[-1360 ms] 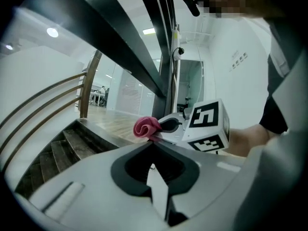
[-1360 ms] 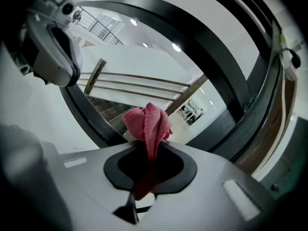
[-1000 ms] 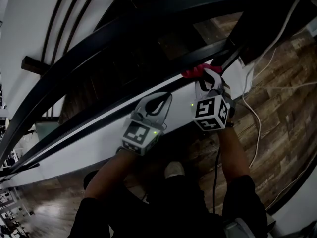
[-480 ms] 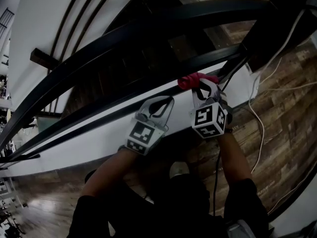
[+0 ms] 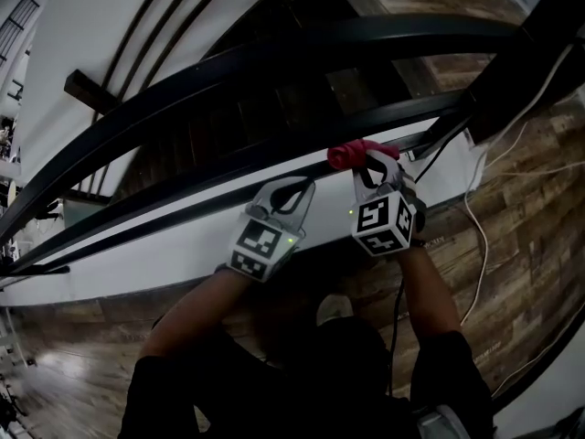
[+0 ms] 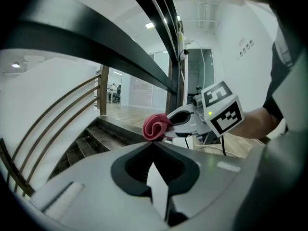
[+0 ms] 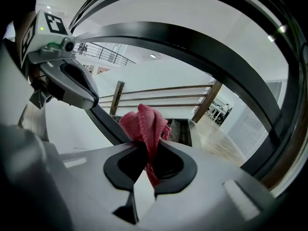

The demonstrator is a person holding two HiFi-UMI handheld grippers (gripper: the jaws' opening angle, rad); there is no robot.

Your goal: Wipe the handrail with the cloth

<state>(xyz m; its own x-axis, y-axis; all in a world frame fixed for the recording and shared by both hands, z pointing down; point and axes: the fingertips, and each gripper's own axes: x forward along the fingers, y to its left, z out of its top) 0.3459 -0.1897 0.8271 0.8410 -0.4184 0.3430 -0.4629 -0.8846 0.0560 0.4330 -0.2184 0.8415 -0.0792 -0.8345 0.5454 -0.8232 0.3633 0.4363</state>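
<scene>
Wood-plank floor (image 5: 516, 199), white wall, stairs beyond a black curved handrail (image 5: 274, 58). Right gripper (image 5: 370, 165): jaws closed on a bunched red cloth (image 5: 351, 154), which sits against the railing's lower bar (image 5: 416, 115). Left gripper (image 5: 285, 195): jaws together, nothing between them, just beside the right gripper and under the same bar.

Left tool (image 6: 153, 144) sits closed, empty; right tool (image 6: 169, 124) clamps cloth (image 6: 154, 127).
</scene>
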